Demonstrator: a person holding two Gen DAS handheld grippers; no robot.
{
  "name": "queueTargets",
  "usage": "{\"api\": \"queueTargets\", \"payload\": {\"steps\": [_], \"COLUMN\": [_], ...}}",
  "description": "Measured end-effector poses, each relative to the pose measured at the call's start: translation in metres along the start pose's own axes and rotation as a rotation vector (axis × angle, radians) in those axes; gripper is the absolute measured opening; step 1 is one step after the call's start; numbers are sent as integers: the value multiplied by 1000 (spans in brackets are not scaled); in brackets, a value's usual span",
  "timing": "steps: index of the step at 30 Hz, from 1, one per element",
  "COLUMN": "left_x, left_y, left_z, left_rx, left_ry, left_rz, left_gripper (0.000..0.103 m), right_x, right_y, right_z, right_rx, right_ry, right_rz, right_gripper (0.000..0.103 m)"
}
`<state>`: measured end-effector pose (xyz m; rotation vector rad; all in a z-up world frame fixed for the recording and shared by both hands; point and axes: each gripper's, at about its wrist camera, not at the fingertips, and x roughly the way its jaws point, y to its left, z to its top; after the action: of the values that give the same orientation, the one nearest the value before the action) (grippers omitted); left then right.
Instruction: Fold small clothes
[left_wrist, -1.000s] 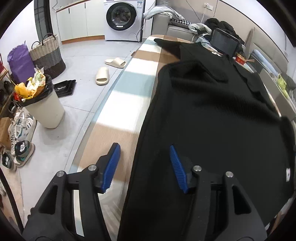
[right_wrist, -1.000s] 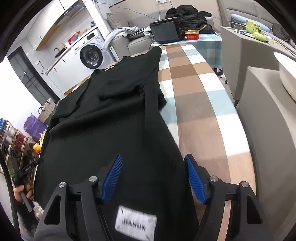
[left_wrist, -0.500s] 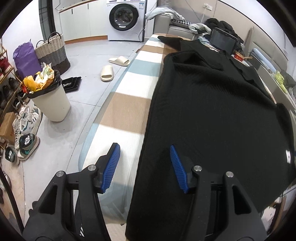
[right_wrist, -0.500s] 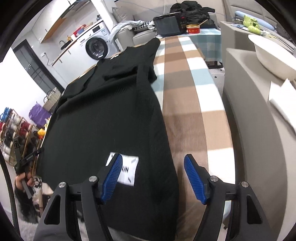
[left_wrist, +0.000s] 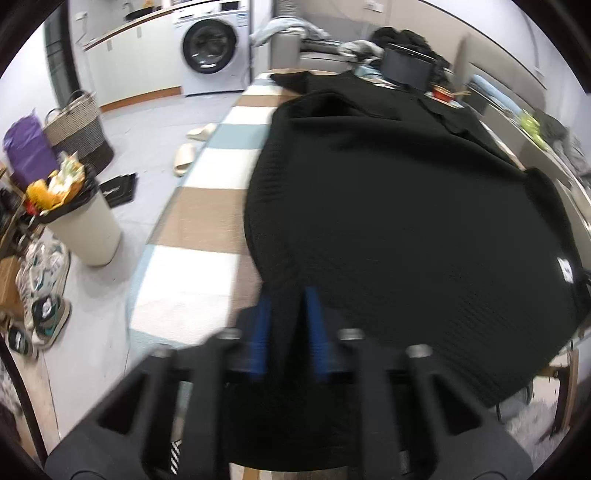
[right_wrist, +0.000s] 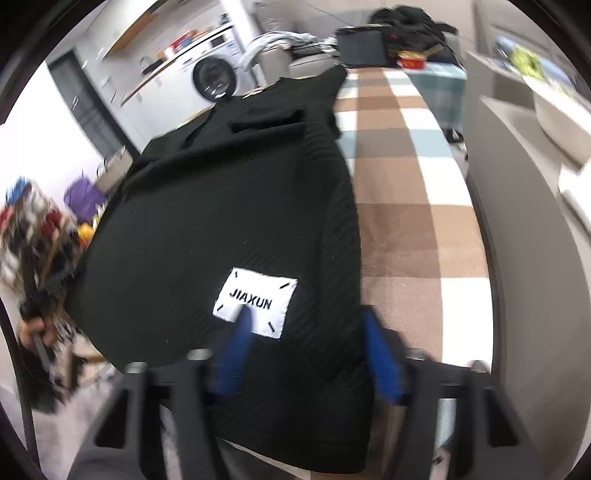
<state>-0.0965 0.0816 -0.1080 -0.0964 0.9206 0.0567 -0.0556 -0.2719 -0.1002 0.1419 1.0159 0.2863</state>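
Observation:
A black ribbed garment (left_wrist: 388, 221) lies spread lengthwise on the table's checked cloth (left_wrist: 207, 221), its near hem hanging over the front edge. My left gripper (left_wrist: 287, 306) is shut on the hem's left corner, the fabric pinched between the blue pads. In the right wrist view the same garment (right_wrist: 229, 206) shows a white JIAXUN label (right_wrist: 255, 301). My right gripper (right_wrist: 306, 332) straddles the right part of the hem; its jaws are closing with fabric between them, and the pads still stand apart.
Left of the table are a full waste bin (left_wrist: 85, 229), a woven basket (left_wrist: 79, 129), slippers (left_wrist: 184, 162) and shoes (left_wrist: 40, 280). A grey counter (right_wrist: 524, 221) runs close along the table's right side. A black box (right_wrist: 360, 46) sits at the far end.
Both grippers slid back to the near hem. The left jaws closed on the fabric. The right jaws narrowed around the hem beside the label.

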Motion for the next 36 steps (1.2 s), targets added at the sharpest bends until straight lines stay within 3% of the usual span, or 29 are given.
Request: {"api": "queueTargets", "payload": {"steps": [1,3,7,14,18,21,24,28,31,35,36], "left_x": [0,-1,-14,-57,-79,-93,-94,-75,-56,-40,-38], "left_y": [-1,-2,7,9,13,21,23,23,19,20,21], "left_z": [0,2,7,20,26,29,29,22,17,12,11], "left_rx": [4,-2,-44,-65,-76,-95,-91,-98,-89,-97,-104], "left_ry": [-2,-7,-40,-158,-210,-236,-228,-162,-123,-87,-76], "left_rz": [3,0,-42,-99,-103,-108,-101,-99,-72,-70,-63], "left_gripper": [6,5,5,5,5,5,5,5,5,5,5], "right_x": [1,2,-12,-63,-88,-95,-86,-47,-26,-14,-13], "right_y": [4,8,4,4,9,9,10,4,0,-9,-12], "right_z": [-1,-1,1,13,16,18,21,17,9,3,2], "right_rx": [-28,-59,-25,24,27,34,10,27,24,40,51], "right_ry": [1,3,-59,-265,-400,-434,-389,-208,-120,-41,-34], "right_rz": [-19,-41,33,233,311,328,256,194,159,147,145], "right_gripper": [21,10,8,6,4,4,4,4,5,20,33]}}
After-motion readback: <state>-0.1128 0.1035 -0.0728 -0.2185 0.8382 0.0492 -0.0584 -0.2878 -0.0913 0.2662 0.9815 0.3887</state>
